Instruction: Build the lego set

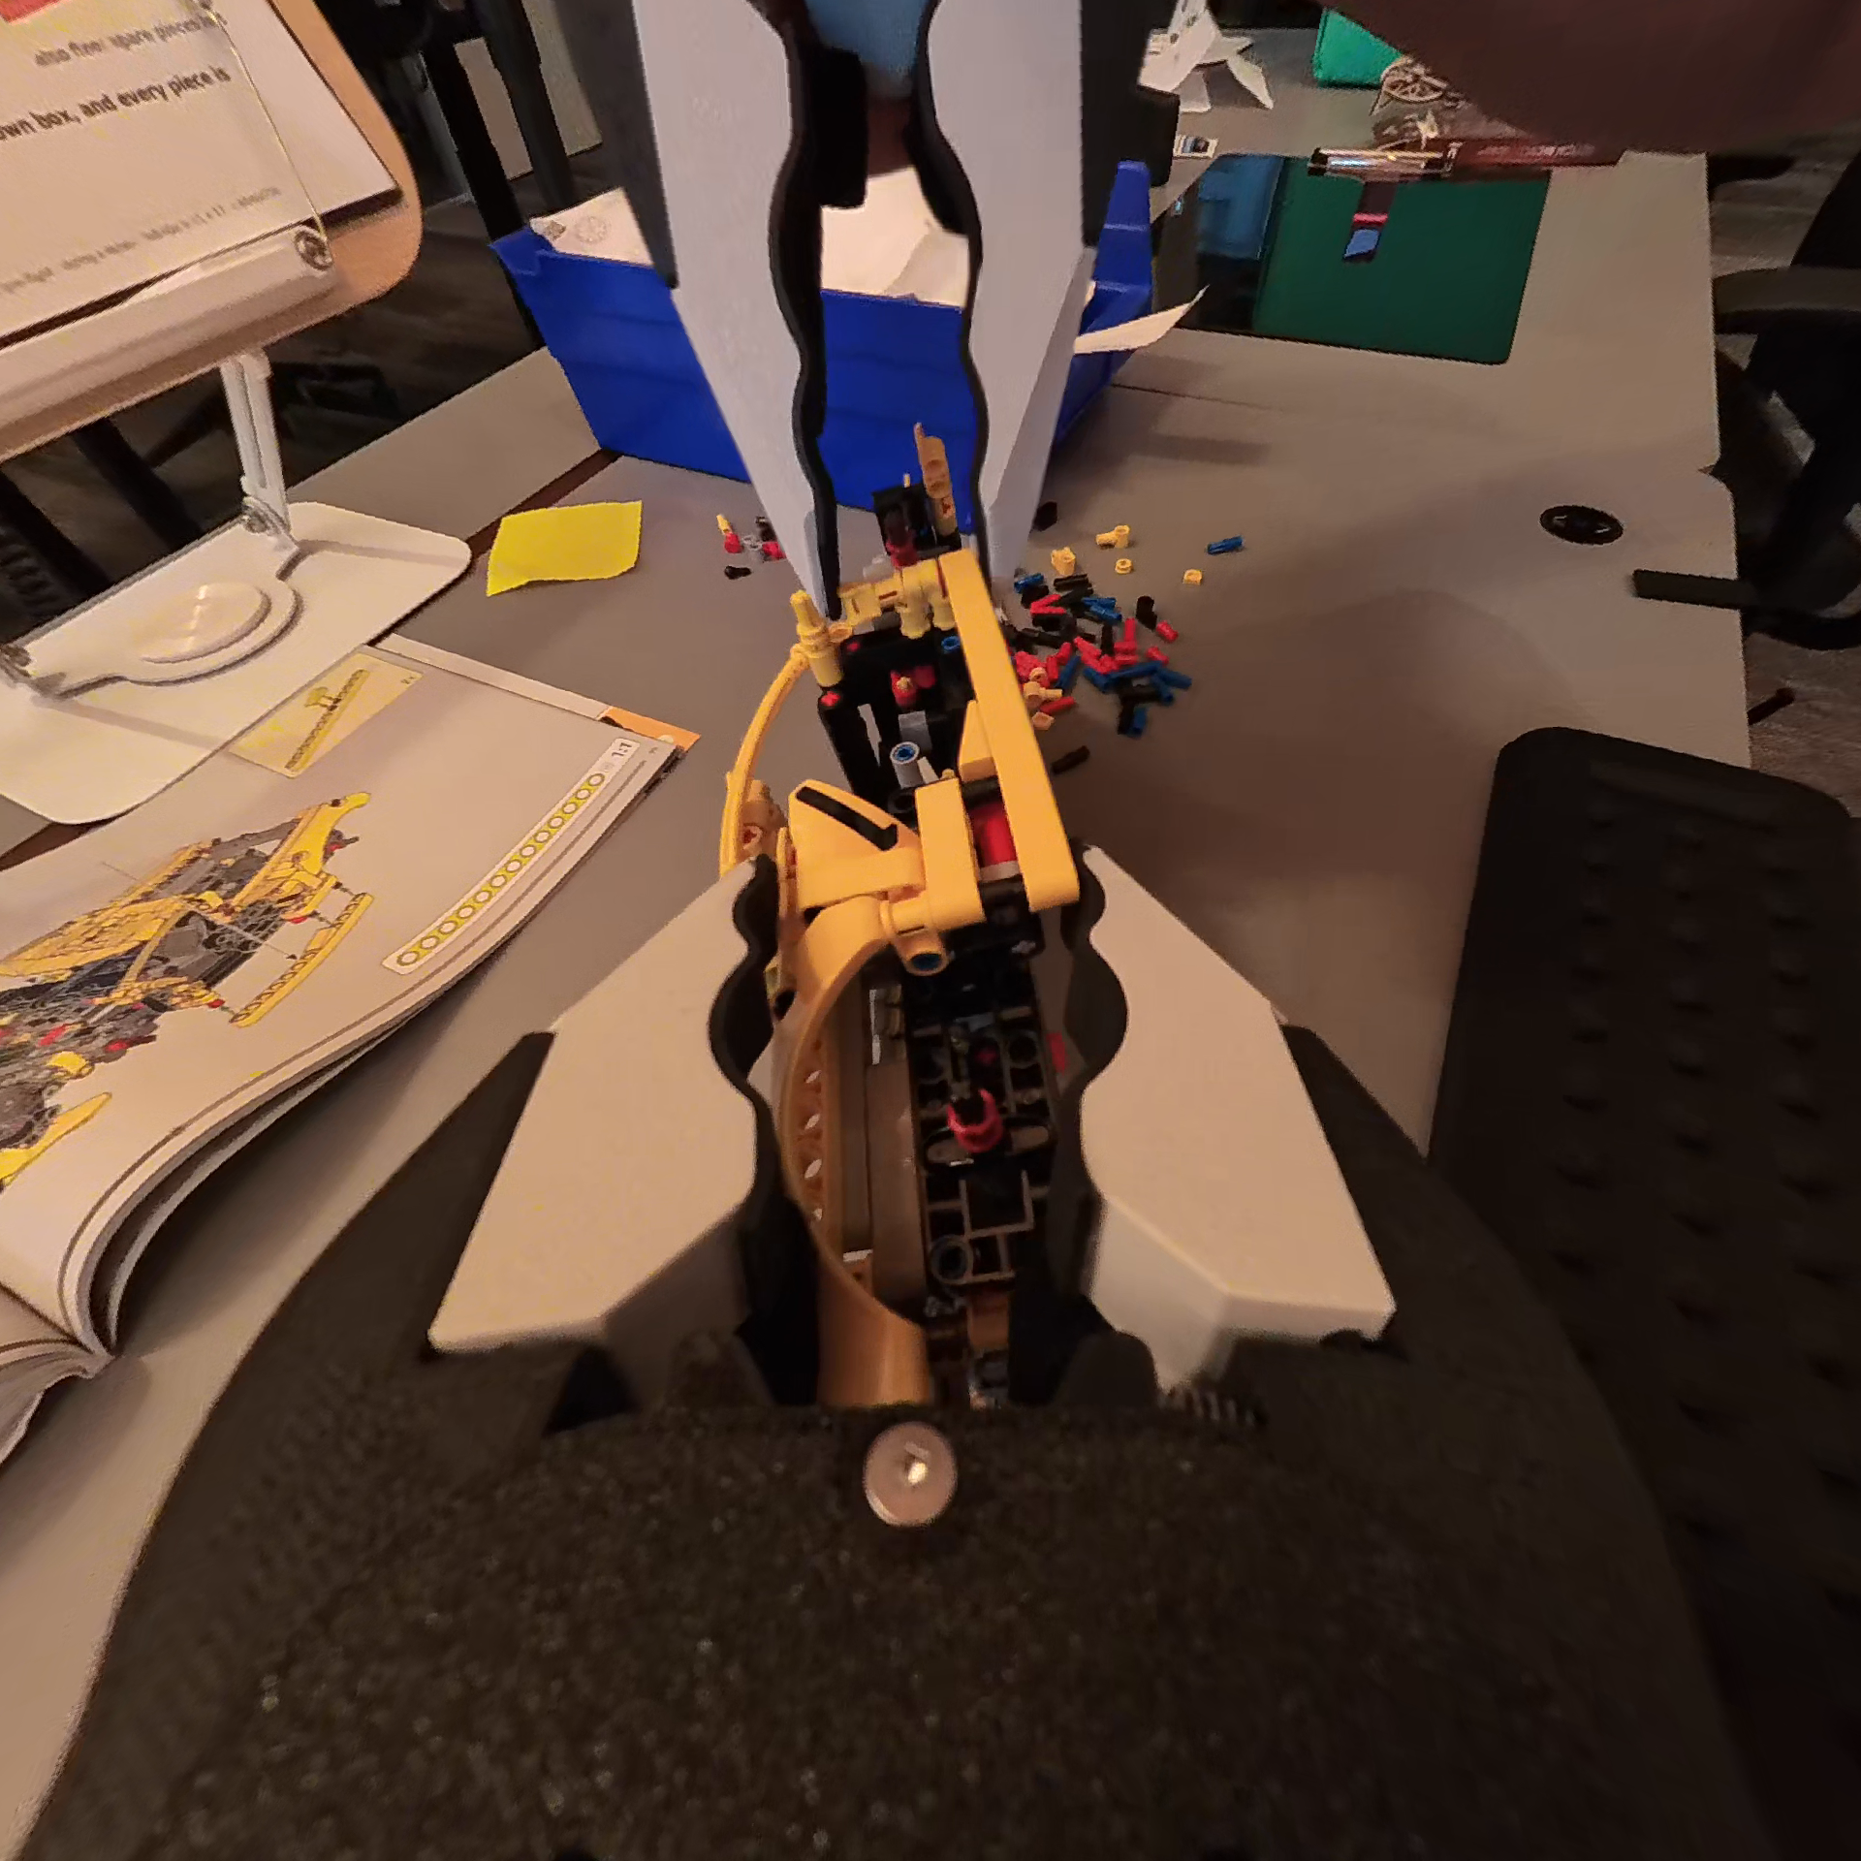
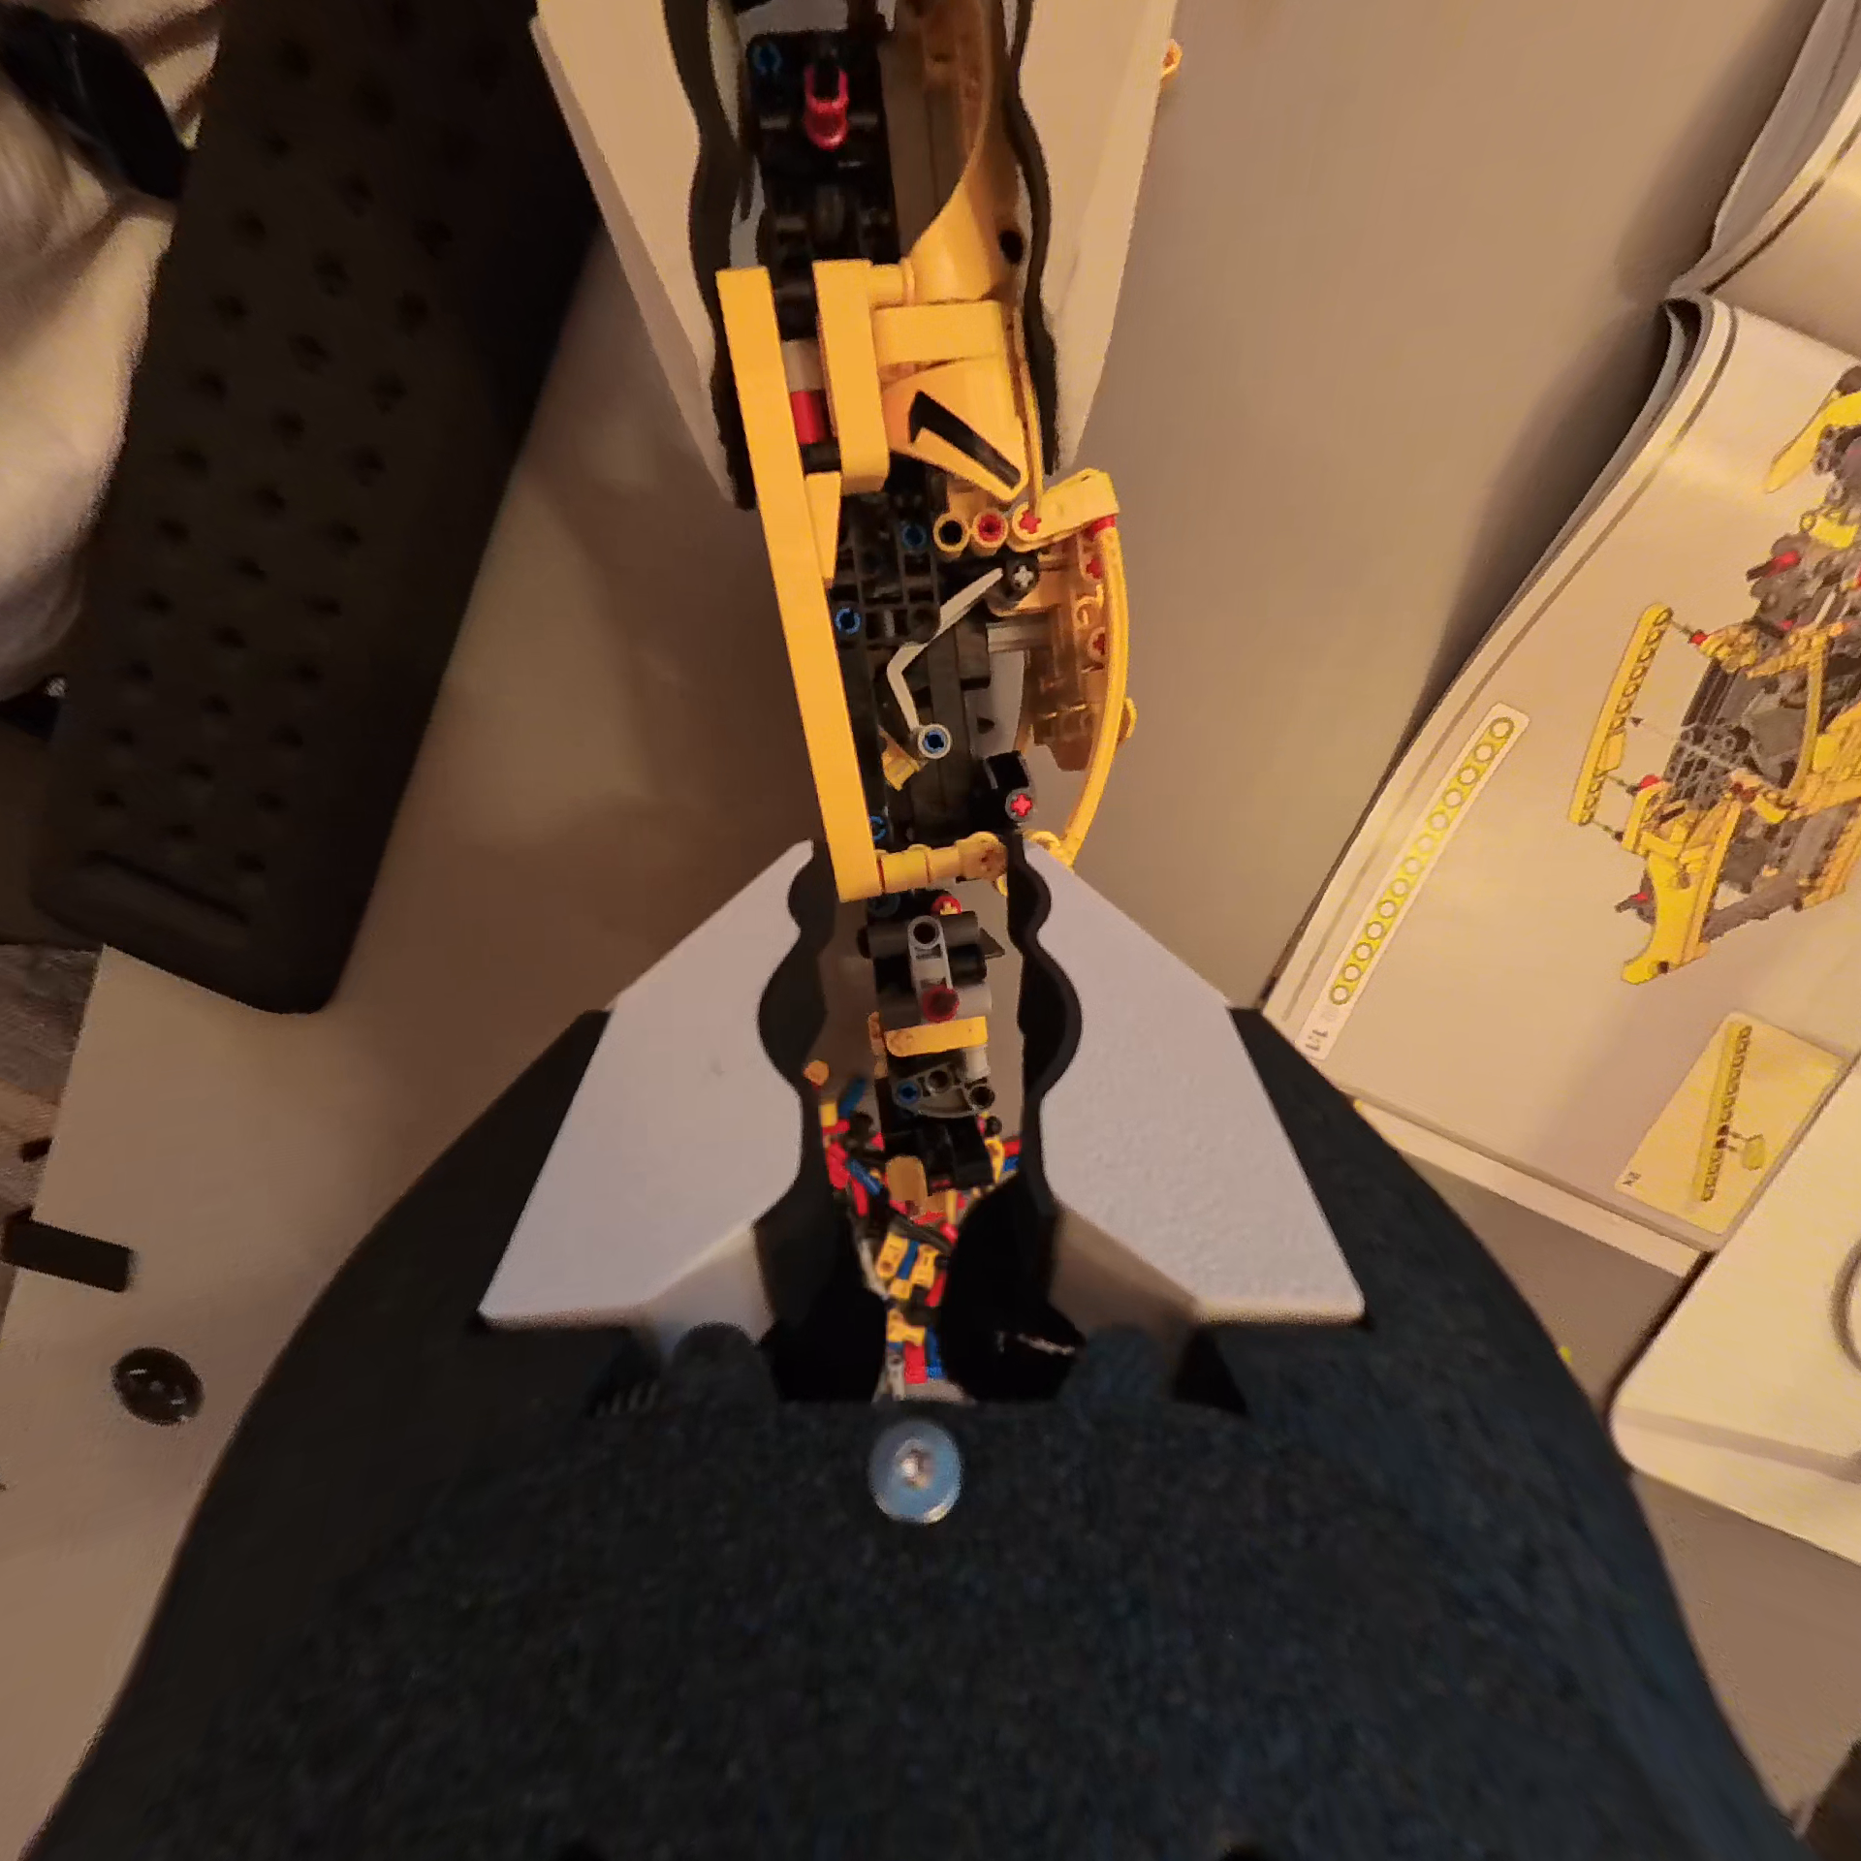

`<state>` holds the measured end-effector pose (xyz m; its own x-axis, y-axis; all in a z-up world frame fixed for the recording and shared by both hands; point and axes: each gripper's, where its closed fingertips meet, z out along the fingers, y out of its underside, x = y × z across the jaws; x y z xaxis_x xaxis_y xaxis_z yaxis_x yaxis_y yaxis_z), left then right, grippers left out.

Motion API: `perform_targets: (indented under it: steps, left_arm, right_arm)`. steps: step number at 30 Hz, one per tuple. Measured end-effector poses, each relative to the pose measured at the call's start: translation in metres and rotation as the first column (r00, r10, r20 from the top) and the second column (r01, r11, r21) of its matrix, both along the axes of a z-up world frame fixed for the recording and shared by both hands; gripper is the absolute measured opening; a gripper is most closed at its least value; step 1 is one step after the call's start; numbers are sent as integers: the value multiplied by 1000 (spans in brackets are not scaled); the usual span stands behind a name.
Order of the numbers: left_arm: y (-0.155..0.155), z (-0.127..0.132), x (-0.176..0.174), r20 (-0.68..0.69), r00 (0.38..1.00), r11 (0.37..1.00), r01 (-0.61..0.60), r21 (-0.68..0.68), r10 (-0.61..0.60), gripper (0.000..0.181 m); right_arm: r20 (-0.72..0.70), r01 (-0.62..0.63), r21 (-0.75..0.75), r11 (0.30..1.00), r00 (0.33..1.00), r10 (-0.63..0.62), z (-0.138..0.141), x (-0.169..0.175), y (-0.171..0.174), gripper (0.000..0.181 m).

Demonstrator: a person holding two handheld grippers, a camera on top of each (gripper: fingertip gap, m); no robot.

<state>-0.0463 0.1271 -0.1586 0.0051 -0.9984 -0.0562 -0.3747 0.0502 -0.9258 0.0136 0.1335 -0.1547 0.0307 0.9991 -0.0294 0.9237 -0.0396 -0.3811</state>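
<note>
Both my grippers are on the half-built yellow-and-black Lego Technic vehicle assembly [image 1: 906, 906], held in the air above the pale grey tabletop [image 1: 1360, 624]. My left gripper [image 1: 911, 906] is closed down to the model's width and clamps its near end, the curved yellow panel pressed against the left pad. My right gripper [image 2: 921, 886], coming in from 12 o'clock in the left wrist view, is narrowed around the far end; its pads look to touch the black frame and the yellow cross-connector, though contact on both sides I cannot confirm. The long flat yellow beam [image 2: 806, 604] runs along one flank, pinned at both ends as far as I can see. Loose red, blue, black and yellow pins [image 1: 1098, 645] lie at 1 o'clock past the model; the open instruction booklet [image 1: 302, 906] lies at 9 o'clock. Judgement: the step is seating the beam. To do it well, keep the left clamp rigid, squeeze with the right square to the beam, and avoid loading the thin yellow arched hose [image 2: 1108, 685], which would flex or pop free.
</note>
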Motion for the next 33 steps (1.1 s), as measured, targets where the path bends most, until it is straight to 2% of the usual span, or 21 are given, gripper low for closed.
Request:
perform_targets:
  steps: [2, 4, 6, 10, 15, 18, 20, 33]
  left_arm:
    - [0, 0, 0, -3, 1000, 1000, 2, -2, -2, 58]
    - [1, 0, 0, 3, 1000, 1000, -6, -11, 6, 58]
    - [2, 1, 0, 16, 1000, 1000, -10, -14, 10, 59]
    - [2, 3, -1, 48, 999, 999, -24, 21, 23, 66]
    - [0, 1, -7, 13, 999, 999, -34, -16, 34, 67]
    - [-2, -1, -9, -20, 999, 997, -41, -65, 40, 64]
    - [-4, -2, -9, -29, 998, 995, -52, -80, 50, 62]
    - [-8, -2, -9, -49, 998, 999, -50, 18, 51, 53]
  right_arm:
    - [-8, 23, -3, 1000, 1000, -23, 3, -1, -2, 37]
    - [-37, 34, 43, 999, 999, -32, 12, -7, -2, 51]
    - [-120, 7, 73, 997, 993, 1, 22, -29, -8, 52]
    - [-107, -25, 100, 995, 994, 36, 11, -59, -8, 71]
    - [-181, 3, -67, 998, 983, -15, 11, -77, -7, 62]
    - [-103, -11, -20, 1000, 995, 9, 1, -76, -4, 63]
    - [-72, -32, 5, 999, 997, 32, -2, -77, -6, 53]
    - [-28, -85, 95, 992, 996, 88, -3, -77, -11, 47]
